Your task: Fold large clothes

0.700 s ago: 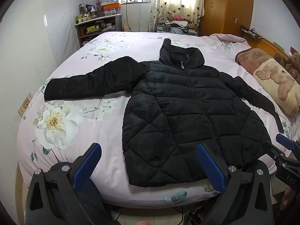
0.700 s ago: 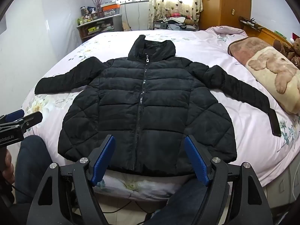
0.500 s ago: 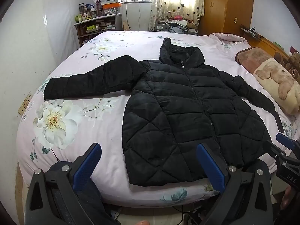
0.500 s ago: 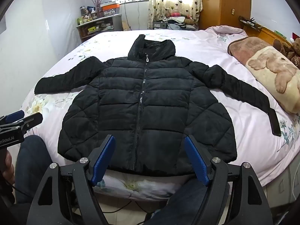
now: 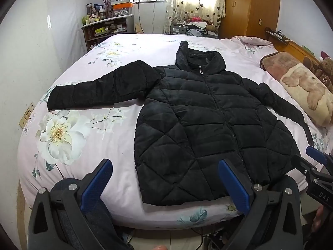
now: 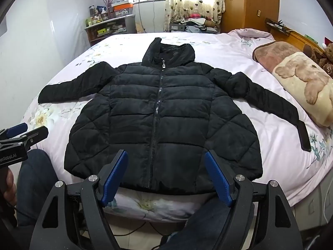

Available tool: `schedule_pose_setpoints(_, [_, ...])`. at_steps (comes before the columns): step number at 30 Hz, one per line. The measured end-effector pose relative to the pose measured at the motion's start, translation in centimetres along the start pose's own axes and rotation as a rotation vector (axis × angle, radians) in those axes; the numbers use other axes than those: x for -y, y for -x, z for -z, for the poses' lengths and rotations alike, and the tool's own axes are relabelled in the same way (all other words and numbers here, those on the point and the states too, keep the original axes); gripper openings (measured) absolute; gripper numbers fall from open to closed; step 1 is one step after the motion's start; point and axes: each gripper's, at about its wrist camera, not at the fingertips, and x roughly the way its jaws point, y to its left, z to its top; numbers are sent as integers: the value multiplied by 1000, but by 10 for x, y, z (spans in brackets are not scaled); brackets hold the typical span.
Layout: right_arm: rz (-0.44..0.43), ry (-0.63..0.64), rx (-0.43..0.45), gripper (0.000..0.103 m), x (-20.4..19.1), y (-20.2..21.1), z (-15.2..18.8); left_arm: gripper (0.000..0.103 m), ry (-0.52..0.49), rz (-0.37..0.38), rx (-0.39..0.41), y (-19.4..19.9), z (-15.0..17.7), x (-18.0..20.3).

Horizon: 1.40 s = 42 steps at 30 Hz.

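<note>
Left view: my left tool (image 5: 164, 184) released, nothing between jaws | one jacket (image 5: 208, 129) flat on bed (image 5: 87, 166), bare sheet left of it | Right view: my right tool (image 6: 166, 177) released over jacket hem, two sleeves spread, hem near bed edge

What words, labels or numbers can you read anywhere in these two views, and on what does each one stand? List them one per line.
"DAS": on the right gripper, cut off by the frame edge.
"enRobot_AI": on the left gripper, its start cut off.
Digits on the teddy bear: too blurred to read.
Labels on the shelf goods: too small to read.
</note>
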Motion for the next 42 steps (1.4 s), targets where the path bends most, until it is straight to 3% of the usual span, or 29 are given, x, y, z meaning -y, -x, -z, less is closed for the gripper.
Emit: schedule_pose_setpoints(42, [5, -4, 1, 76, 1, 2, 1, 103, -11, 11, -11, -3, 3, 4])
